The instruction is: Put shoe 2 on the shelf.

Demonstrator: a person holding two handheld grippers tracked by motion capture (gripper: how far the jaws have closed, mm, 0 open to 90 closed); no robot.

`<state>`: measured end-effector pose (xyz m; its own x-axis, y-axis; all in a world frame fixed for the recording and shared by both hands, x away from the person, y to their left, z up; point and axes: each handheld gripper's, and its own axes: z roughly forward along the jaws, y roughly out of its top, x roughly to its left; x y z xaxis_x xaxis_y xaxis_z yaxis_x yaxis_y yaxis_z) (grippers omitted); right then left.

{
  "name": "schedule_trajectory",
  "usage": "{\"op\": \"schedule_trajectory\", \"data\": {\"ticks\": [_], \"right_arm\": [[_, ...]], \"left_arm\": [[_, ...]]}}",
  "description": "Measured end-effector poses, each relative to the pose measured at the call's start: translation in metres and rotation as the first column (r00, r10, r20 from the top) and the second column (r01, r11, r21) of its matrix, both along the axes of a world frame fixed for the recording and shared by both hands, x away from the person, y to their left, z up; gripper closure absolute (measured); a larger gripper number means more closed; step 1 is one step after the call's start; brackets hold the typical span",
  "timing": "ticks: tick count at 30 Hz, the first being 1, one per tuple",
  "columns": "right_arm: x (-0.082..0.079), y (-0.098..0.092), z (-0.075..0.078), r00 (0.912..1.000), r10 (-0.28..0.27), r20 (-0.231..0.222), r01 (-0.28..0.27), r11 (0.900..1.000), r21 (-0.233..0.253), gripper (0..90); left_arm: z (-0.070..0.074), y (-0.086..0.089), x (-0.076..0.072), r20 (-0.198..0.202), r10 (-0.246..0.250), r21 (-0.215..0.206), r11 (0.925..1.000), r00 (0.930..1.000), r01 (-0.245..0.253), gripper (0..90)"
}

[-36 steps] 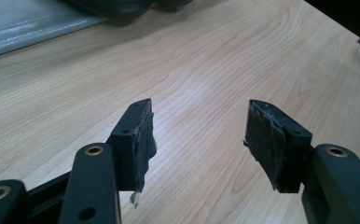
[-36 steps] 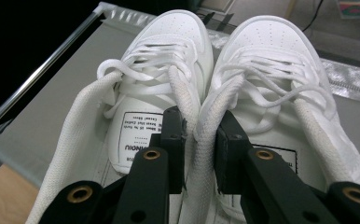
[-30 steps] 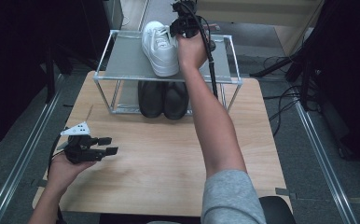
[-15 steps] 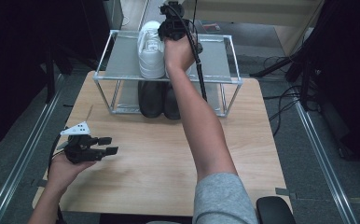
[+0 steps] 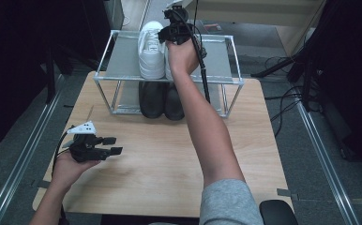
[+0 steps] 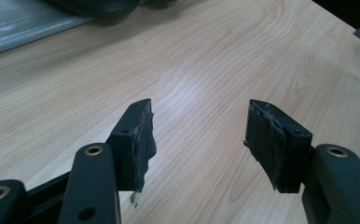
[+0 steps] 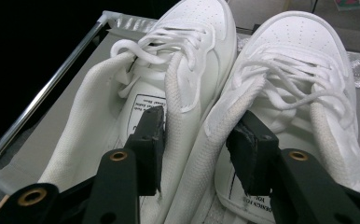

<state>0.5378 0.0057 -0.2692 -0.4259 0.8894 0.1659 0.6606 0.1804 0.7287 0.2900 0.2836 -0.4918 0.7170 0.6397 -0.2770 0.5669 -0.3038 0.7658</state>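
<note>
1. Up on the top shelf of the metal rack (image 5: pixel 105 52), the right gripper (image 5: pixel 164 33) is in among the pair of white sneakers (image 5: pixel 152 49), which sit side by side, toes pointing away from the person.
2. Right gripper view: one of its fingers (image 7: pixel 149 140) sits inside the collar of the left-hand sneaker (image 7: pixel 169 84), the other inside the collar of the right-hand sneaker (image 7: pixel 299 79). The two touching inner collars lie between them. The fingers look closed on those collars, pinching both shoes together.
3. Below, on the rack's lower level, a pair of black shoes (image 5: pixel 162 99) stands side by side.
4. The left gripper (image 5: pixel 112 145) is well apart from all that, held low over the wooden desk (image 5: pixel 169 154) at its near left.
5. Left gripper view: its fingers (image 6: pixel 138 140) are spread wide, released, bare desk between them.
</note>
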Motion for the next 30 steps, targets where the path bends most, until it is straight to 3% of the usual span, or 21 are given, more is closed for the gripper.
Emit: {"op": "schedule_trajectory", "data": {"ticks": [6,10,15,19,25,30], "right_arm": [[-0.006,-0.008,0.004,0.9989,0.036,0.029,-0.036,0.999,-0.004,55.9],[-0.01,-0.015,0.005,0.9969,0.069,0.038,-0.07,0.997,0.031,54.8],[-0.015,-0.024,0.006,0.9911,0.125,0.046,-0.128,0.99,0.066,52.0],[-0.022,-0.029,0.009,0.9839,0.164,0.071,-0.168,0.984,0.058,50.6],[-0.032,-0.038,0.012,0.979,0.189,0.078,-0.195,0.978,0.078,47.4],[-0.043,-0.046,0.016,0.9735,0.2,0.11,-0.209,0.975,0.071,47.4]], "left_arm": [[-0.001,-0.005,0.006,-0.002,-0.01,0.002,0.9999,0.9999,0.01,41.6],[0.0,-0.01,0.01,-0.009,-0.025,0.01,0.9996,0.9996,0.025,41.5],[0.0,-0.016,0.016,-0.013,-0.039,0.015,0.9991,0.9992,0.039,41.4],[-0.001,-0.021,0.021,-0.03,-0.051,0.02,0.9985,0.9983,0.051,41.0],[-0.001,-0.027,0.028,-0.035,-0.066,0.024,0.9975,0.9972,0.067,40.9],[-0.002,-0.032,0.033,-0.042,-0.079,0.028,0.9964,0.996,0.08,40.9]]}}
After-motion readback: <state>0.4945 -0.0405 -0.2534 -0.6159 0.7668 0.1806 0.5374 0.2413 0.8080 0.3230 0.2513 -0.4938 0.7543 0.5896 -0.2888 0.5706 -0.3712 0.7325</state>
